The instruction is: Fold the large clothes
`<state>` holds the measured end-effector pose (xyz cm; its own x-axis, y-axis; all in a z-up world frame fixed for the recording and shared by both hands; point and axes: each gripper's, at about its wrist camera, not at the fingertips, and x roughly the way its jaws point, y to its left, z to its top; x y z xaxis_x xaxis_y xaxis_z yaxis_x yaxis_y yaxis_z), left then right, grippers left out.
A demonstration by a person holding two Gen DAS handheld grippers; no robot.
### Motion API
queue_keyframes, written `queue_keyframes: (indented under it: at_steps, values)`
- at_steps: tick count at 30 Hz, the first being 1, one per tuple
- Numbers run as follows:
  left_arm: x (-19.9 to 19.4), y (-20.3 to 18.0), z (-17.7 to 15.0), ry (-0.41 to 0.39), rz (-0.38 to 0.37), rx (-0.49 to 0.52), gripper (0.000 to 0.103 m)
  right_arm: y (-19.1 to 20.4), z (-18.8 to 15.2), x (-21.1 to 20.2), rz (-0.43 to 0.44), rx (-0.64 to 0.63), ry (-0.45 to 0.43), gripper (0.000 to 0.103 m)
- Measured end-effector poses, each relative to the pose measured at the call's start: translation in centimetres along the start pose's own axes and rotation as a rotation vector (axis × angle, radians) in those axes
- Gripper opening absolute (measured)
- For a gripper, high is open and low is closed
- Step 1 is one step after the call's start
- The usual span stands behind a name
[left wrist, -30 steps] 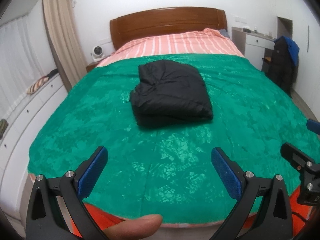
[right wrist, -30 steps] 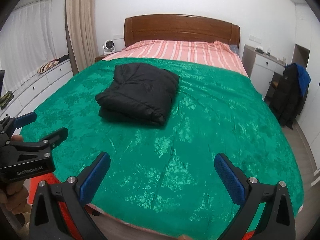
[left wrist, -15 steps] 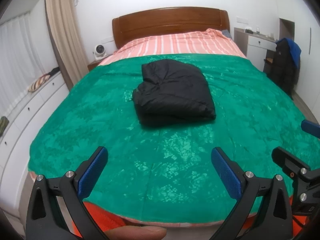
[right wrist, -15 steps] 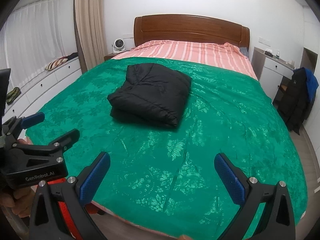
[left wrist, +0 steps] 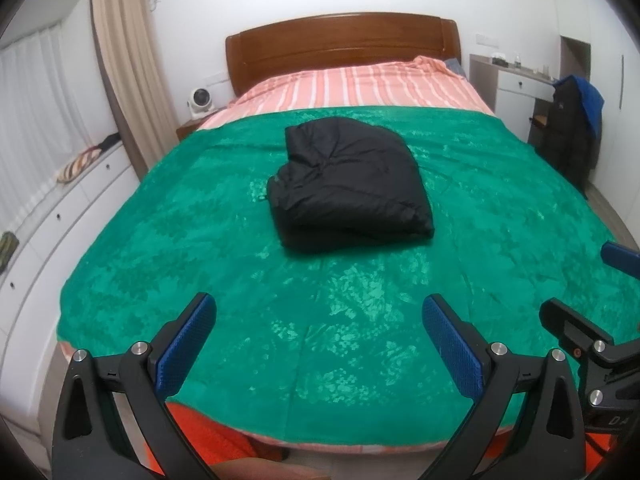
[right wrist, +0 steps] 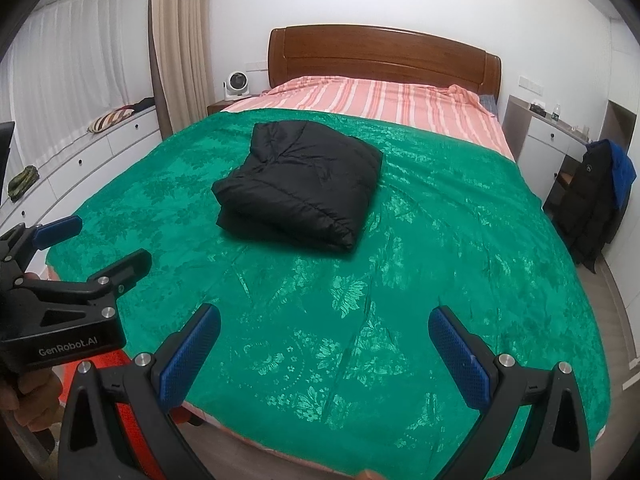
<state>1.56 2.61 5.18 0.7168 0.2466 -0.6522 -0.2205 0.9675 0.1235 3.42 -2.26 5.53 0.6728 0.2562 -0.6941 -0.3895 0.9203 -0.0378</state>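
Lying folded in a thick bundle, the black jacket (left wrist: 348,184) is resting on the green bedspread (left wrist: 200,240) near the middle of the bed, well apart from both claws. The left claw (left wrist: 320,344) is hanging wide and empty above the foot of the bed. The right claw (right wrist: 324,356) is doing likewise just beside it, also wide, gripping nothing.

A home bedroom: wooden-headboard bed (left wrist: 340,40), curtains (right wrist: 180,40), probably a dresser (right wrist: 540,136).
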Motion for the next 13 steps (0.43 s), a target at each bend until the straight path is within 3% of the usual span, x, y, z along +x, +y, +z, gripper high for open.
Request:
queue_keyframes:
  at_steps: [13]
  values:
    - [-0.13,-0.04,-0.43,-0.029,0.008,0.003,0.103,-0.41,-0.39,0.37,-0.013,0.012,0.015,0.102]
